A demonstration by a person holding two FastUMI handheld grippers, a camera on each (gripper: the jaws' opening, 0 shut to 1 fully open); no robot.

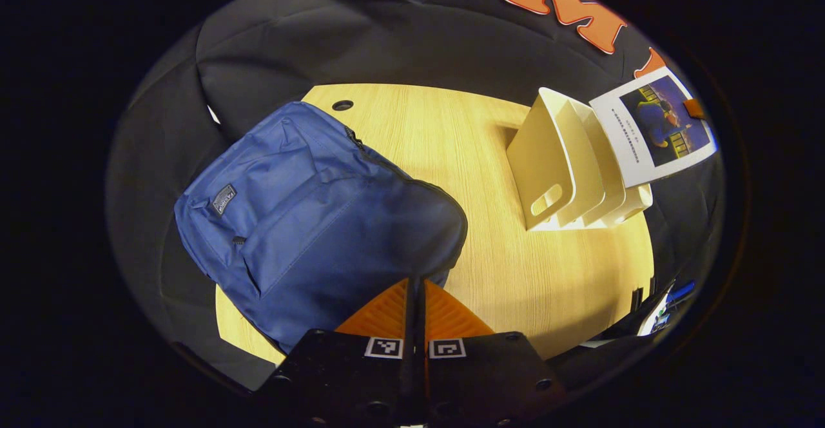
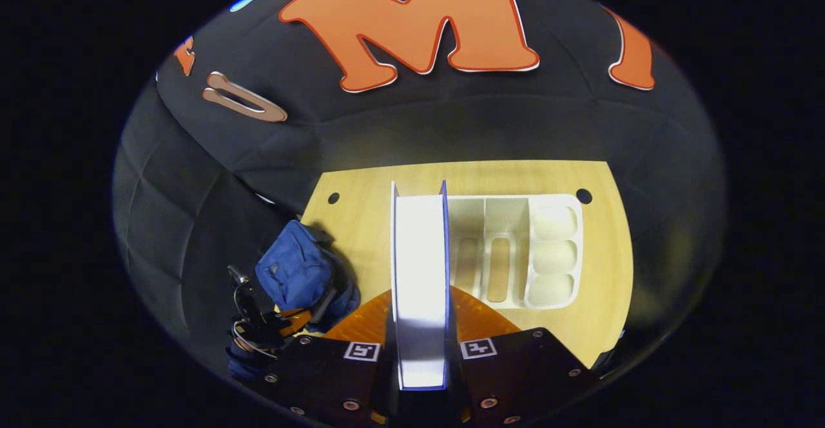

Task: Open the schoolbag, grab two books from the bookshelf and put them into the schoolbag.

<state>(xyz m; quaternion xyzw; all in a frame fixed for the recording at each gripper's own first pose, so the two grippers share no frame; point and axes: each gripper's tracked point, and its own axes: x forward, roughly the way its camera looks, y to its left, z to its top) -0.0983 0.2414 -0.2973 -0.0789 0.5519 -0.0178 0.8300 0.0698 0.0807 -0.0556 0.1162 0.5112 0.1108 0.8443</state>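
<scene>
A: In the left gripper view, we see our left tool (image 1: 416,299) with its fingers pressed together, nothing visibly between them, at the edge of the blue schoolbag (image 1: 309,215).

B: Agreed. The schoolbag lies flat on the wooden counter (image 1: 451,151), its zip looks closed, and part of it hangs past the counter's left edge. Well apart to the right stands the white bookshelf (image 1: 567,170), and a book (image 1: 654,128) is up beside it, its cover toward us, a small clamp at its far corner.

A: In the right gripper view, we have the right tool (image 2: 420,325) clenched on that book (image 2: 420,267); we look along its edge, the pages between both fingers.

B: Yes, and the bookshelf (image 2: 515,247) sits just behind and to the right of it, its slots looking bare. Down to the left we see the schoolbag (image 2: 296,273) with the left tool (image 2: 283,325) just beside it.
</scene>
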